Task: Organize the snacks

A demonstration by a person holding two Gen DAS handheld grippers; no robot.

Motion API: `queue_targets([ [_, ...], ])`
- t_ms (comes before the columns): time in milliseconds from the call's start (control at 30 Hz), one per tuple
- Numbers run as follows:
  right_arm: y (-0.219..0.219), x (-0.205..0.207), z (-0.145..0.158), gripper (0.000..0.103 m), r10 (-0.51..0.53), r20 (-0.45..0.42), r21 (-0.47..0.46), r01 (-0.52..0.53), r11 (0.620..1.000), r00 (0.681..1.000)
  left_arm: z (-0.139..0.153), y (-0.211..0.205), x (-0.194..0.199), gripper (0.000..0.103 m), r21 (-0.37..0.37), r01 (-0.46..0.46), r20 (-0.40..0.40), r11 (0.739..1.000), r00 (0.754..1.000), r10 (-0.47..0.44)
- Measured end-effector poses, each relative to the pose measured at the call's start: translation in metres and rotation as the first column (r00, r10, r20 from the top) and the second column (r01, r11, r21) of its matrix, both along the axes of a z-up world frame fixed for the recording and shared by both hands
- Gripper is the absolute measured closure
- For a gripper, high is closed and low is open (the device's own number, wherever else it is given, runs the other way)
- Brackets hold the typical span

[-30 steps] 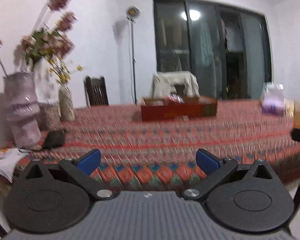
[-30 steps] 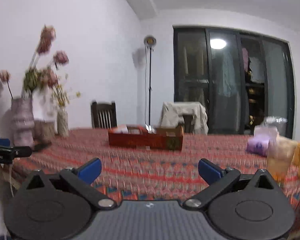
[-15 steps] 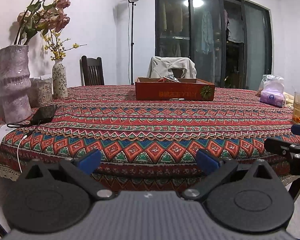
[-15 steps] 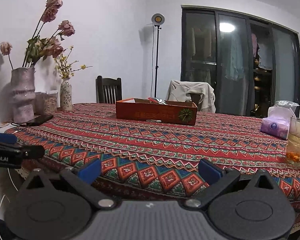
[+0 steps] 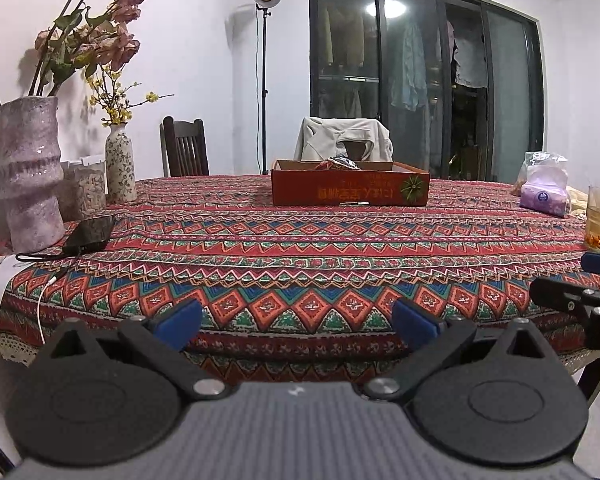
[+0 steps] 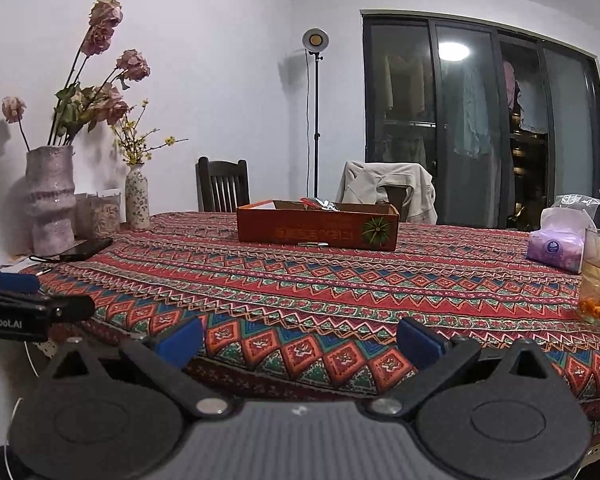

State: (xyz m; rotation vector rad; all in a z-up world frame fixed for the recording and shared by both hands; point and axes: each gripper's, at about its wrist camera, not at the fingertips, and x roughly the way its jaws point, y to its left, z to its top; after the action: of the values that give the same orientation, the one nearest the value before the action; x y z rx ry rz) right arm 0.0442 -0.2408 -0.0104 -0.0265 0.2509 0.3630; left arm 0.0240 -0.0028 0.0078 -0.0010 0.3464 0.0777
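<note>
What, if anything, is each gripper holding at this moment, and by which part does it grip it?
Nothing is held. The left gripper and right gripper both have their jaws wide apart, with only the patterned tablecloth visible between them.

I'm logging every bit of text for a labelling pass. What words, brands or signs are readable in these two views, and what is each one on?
"nRobot.AI": white print on the left gripper body, cut off at the frame edge in the right wrist view.
Gold characters on the red cardboard box front: upside down, too blurred to read.
Round logo on the purple tissue pack: too small to read.
No other text shows.
</note>
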Motion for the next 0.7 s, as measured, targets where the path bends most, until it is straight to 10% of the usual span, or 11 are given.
queue_targets([
  [700,-0.0045,-0.0009,-0.0029,0.0,0.002,-0.004,0.006,-0.002,1.0,1.0,0.0003,-0.0004,-0.0011,0.0,-0.001,-0.009,0.003,1.0,1.0,0.009],
])
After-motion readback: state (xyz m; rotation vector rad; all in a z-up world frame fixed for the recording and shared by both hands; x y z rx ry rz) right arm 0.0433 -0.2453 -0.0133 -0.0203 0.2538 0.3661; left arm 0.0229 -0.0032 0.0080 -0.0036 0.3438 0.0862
